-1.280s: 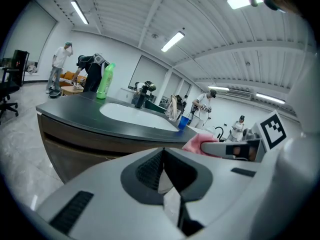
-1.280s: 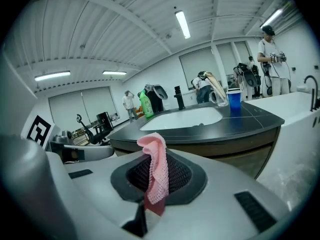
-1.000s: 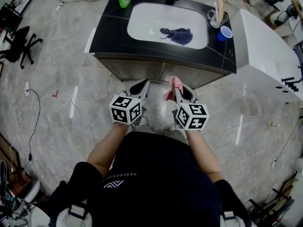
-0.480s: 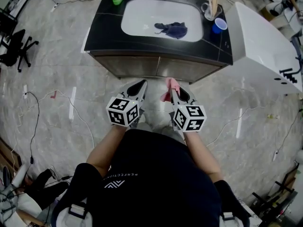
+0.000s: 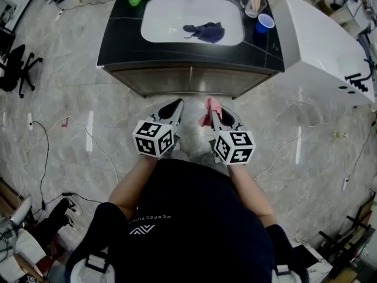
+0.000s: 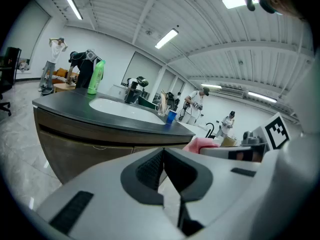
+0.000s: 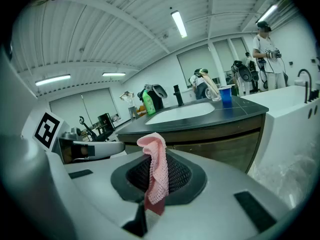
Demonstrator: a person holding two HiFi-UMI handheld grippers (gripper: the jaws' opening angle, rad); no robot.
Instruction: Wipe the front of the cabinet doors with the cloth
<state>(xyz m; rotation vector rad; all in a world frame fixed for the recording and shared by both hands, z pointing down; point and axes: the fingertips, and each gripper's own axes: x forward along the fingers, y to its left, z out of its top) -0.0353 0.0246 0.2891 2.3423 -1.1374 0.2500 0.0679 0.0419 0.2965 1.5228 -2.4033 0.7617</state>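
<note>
Sink (image 5: 171,13) holds a dark rag (image 5: 205,32), well ahead of left tongs (image 6: 162,151) and right tongs (image 5: 212,107) | left tongs pressed together, empty | right tongs clamped on pink cloth (image 7: 156,166), apart from cabinet doors (image 5: 188,80).

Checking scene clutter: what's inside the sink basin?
A crumpled dark blue cloth lies in the white sink basin, right of centre. Anything under the cloth is covered.

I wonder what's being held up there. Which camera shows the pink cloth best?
The right gripper view: the pink cloth stands close up, clamped in the right hand-held gripper. The head view shows it only as a small pink tuft; the left gripper view catches just an edge.
</note>
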